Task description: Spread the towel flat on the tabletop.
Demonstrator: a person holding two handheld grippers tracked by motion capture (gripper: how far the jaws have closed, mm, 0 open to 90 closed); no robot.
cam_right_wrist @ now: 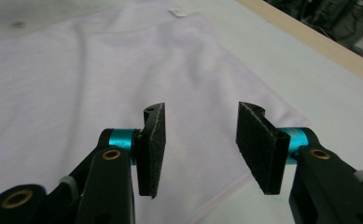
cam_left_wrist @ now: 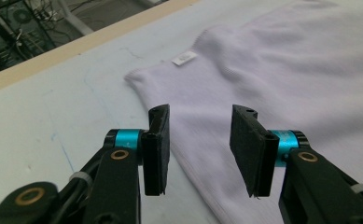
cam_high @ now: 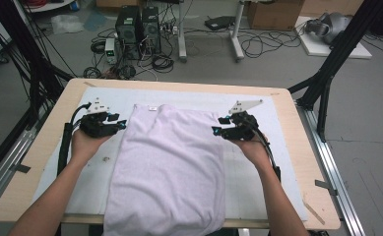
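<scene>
Garment (cam_high: 169, 167): pale lilac knit top, folded into a long panel, lies flat down the middle of the white mat (cam_high: 258, 172) on the wooden table (cam_high: 307, 196). Near end hangs over the table's front edge; small white label (cam_high: 152, 106) sits at the far end.

Left gripper (cam_high: 119, 124): jaws spread, nothing between them, poised just off the top's left edge near the far corner. In the left gripper view the pads (cam_left_wrist: 157, 149) stand above the side hem with no cloth pinched.

Right gripper (cam_high: 217, 130): same story mirrored, jaws apart and empty, above the right edge; its pads (cam_right_wrist: 151, 149) clear the fabric.

My read: both sit symmetric at the far corners because the side folds look laid down, and the hands are placed to re-grip the far end for a lengthwise fold.
</scene>
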